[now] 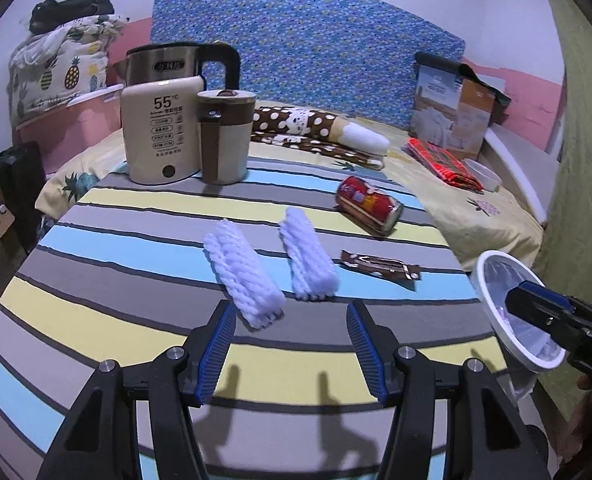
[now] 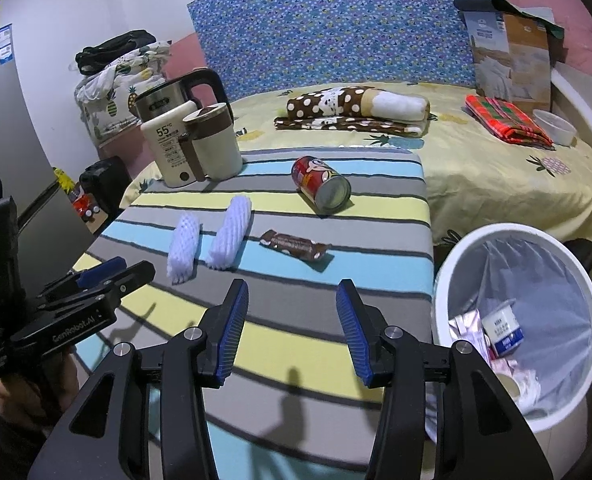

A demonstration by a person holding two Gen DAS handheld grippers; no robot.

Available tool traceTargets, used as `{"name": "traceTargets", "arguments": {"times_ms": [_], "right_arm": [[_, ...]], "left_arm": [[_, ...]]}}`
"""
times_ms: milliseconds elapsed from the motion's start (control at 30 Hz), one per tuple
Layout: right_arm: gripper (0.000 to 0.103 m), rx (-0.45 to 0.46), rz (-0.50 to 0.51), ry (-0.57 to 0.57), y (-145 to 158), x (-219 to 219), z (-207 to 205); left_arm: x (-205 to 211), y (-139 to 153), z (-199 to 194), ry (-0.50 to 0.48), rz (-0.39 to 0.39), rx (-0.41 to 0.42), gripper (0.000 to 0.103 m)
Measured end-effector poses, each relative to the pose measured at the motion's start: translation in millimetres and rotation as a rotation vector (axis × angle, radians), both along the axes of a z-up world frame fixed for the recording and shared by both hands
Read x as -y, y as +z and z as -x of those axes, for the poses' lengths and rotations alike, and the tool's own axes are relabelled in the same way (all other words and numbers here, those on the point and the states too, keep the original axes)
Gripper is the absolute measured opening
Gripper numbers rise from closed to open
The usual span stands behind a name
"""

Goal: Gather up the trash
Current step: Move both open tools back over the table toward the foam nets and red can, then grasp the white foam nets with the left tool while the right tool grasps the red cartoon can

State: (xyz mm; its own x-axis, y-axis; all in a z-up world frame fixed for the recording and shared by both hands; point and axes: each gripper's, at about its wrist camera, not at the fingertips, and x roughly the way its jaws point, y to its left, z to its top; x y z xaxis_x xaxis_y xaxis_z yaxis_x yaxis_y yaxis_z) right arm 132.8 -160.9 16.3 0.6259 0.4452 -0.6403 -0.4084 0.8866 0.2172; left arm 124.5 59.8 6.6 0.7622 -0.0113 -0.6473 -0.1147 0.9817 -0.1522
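The striped cloth-covered table (image 2: 296, 320) is ending right beside the white round bin (image 2: 575, 280). Left gripper (image 1: 292, 344) and right gripper (image 2: 292, 328) are hovering spread wide, empty, with the brown foil wrapper (image 2: 294, 245), 2 white foam nets (image 2: 230, 233) and red can (image 2: 320, 185) lying beyond.

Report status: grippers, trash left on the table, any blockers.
Left gripper open, empty. Right gripper open, empty. Two foam sleeves, wrapper, can on striped table; bin at right. Nothing in the way.
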Motion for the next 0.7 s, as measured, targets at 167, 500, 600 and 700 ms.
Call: {"name": "traceTargets", "arguments": {"times_ms": [167,500,600,700], "right_arm": [[0.049,-0.004,0.008,0.004,-1.7,-1.6,-16.5],[0.069,-0.014,0.040,0.031,-12.0,-5.9,-61.8],[0.069,-0.013,0.063,0.048,-16.0,-9.8,-76.1],[0.069,-0.014,0.074,0.066,-20.2,-12.9,-92.9]], "left_arm": [[-5.2,-10.3,-18.4,0.014,0.011,-0.028,0.057],[-24.7,-30.7,-51.0,0.069,0.029,-0.085,0.057],[-30.5,-36.9,-59.5,0.083,0.041,-0.103,0.057],[-34.2,-44.1,-65.9,0.090,0.049,-0.125,0.057]]}}
